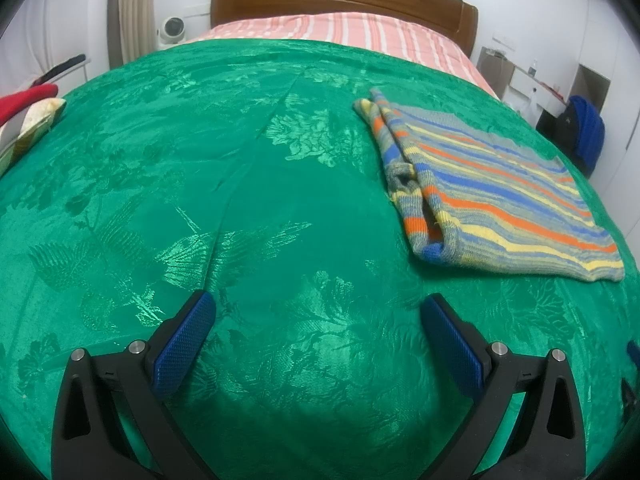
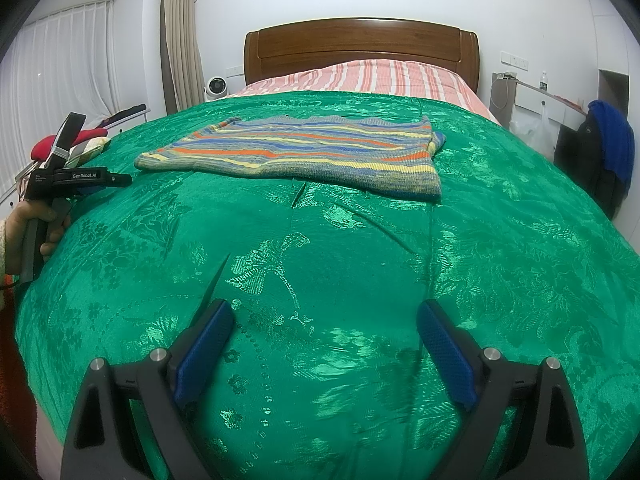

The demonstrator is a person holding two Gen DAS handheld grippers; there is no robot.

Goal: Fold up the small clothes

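A small striped knit garment (image 1: 492, 196) in blue, orange, yellow and grey lies folded flat on the green bedspread (image 1: 260, 200), to the right in the left wrist view. In the right wrist view the same garment (image 2: 304, 152) lies ahead in the middle of the bedspread (image 2: 320, 272). My left gripper (image 1: 316, 308) is open and empty above bare bedspread, left of the garment. It also shows in the right wrist view (image 2: 116, 180), held by a hand at the bed's left edge. My right gripper (image 2: 324, 316) is open and empty, well short of the garment.
A wooden headboard (image 2: 360, 48) and pink striped sheet (image 2: 360, 76) lie beyond. Red and patterned cloth (image 1: 28, 108) sits at the bed's left edge. A small white fan (image 2: 216, 88), curtains and a chair with blue clothing (image 2: 612, 148) stand around the bed.
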